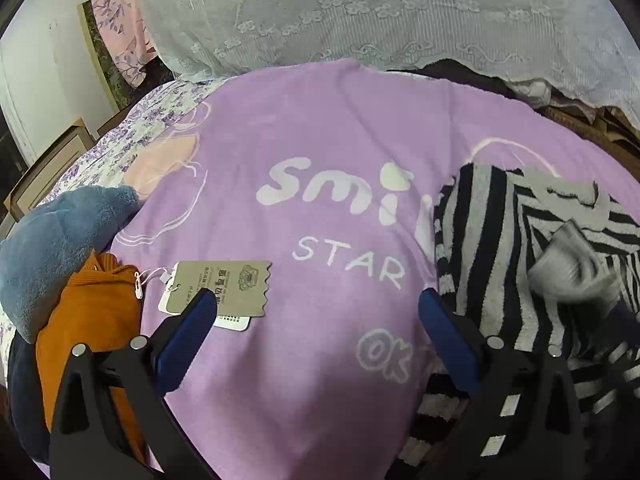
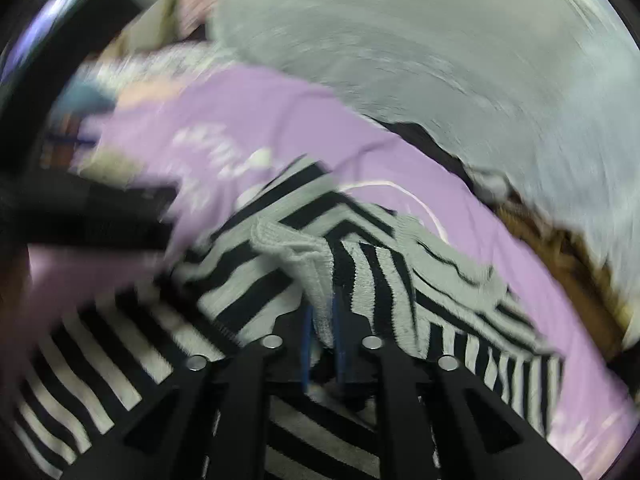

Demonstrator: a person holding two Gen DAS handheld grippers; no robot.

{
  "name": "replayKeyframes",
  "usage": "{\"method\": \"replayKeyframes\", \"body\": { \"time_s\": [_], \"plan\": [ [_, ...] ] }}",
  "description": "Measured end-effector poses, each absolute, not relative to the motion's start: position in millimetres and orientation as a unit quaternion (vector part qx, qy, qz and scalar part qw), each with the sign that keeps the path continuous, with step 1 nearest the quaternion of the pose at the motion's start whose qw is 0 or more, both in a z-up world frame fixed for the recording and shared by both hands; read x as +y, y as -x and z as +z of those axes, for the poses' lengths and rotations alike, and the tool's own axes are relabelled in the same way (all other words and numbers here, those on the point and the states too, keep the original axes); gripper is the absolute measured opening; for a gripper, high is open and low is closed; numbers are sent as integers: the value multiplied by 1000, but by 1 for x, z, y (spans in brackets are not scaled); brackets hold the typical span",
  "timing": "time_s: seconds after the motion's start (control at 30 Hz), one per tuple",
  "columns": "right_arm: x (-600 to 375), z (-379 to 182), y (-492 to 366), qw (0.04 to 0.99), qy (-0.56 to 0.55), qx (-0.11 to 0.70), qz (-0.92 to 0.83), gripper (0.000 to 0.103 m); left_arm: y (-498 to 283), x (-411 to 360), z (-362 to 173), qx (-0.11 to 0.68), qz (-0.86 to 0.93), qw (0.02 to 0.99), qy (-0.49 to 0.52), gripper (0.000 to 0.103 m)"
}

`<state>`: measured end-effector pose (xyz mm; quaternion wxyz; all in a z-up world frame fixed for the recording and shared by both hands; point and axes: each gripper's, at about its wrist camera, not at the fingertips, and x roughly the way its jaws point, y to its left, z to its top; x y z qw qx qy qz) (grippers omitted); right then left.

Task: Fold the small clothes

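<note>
A black-and-grey striped knit garment point(image 1: 504, 248) lies crumpled on the right of a purple "smile STAR" blanket point(image 1: 304, 128). My left gripper point(image 1: 318, 304) is open and empty, fingers spread wide just above the blanket, the striped garment beside its right finger point(image 1: 444, 320). My right gripper point(image 2: 322, 320) is shut on a grey ribbed edge of the striped garment point(image 2: 304, 256) and lifts it; this view is motion-blurred. The right gripper shows as a blur in the left wrist view point(image 1: 572, 272).
An orange garment point(image 1: 96, 312) with a paper hang tag point(image 1: 224, 286), a blue fleece item point(image 1: 52, 236) and a dark one lie at the left. White lace fabric point(image 1: 360, 12) hangs behind. A floral sheet point(image 1: 136, 136) shows at far left.
</note>
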<state>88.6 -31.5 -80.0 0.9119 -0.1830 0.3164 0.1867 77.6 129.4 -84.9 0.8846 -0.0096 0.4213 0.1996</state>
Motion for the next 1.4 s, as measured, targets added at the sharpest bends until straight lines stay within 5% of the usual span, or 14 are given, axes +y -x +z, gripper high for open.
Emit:
{"method": "replayKeyframes", "body": {
  "time_s": [0.4,1.4],
  "plan": [
    [-196,-87,-121,907,-137,372,143,8,-97,82,-81,424,185,885,-50,98],
    [-254,-133,-118,875,-215,427,76,10,-154,119,-112,447,245,860,39,99]
  ]
}}
